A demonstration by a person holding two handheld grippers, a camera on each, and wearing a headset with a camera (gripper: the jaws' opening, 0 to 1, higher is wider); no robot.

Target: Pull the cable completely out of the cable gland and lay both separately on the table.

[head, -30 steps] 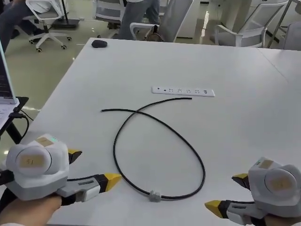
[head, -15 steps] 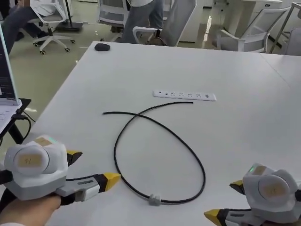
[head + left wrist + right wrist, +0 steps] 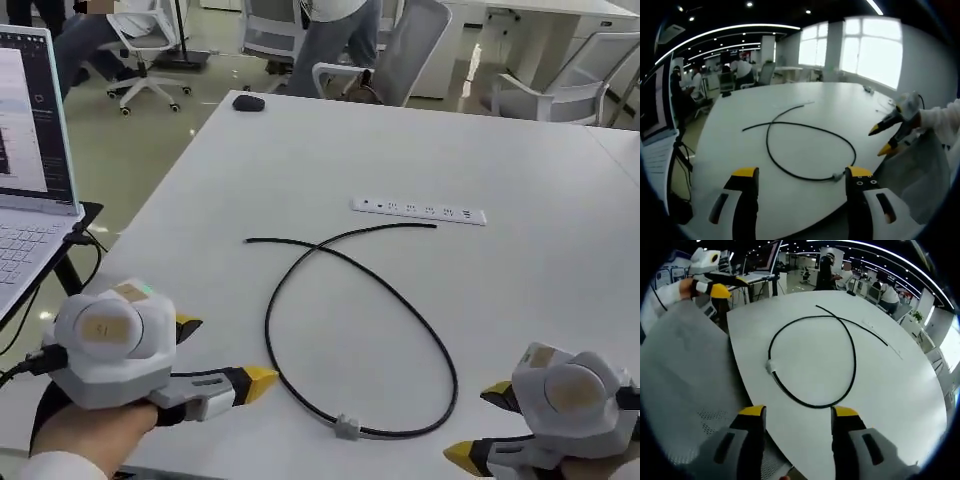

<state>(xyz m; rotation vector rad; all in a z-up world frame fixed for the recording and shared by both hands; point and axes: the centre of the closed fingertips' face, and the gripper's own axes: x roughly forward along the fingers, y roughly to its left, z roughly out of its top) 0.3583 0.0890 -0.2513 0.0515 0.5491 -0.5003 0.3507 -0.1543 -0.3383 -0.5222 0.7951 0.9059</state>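
power strip (image 3: 418,211): lying flat | mouse (image 3: 248,102): far edge | laptop (image 3: 30,170): open, left | office chairs (image 3: 405,55): behind

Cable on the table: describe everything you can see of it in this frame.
The thin black cable looks smooth and rubbery. It lies flat on the white table in one large loop. Its two ends cross at the far side and point apart, one reaching toward a white power strip. A small grey cable gland sits threaded on it at the loop's near side. The left tool and right tool, both open, are apart from it.
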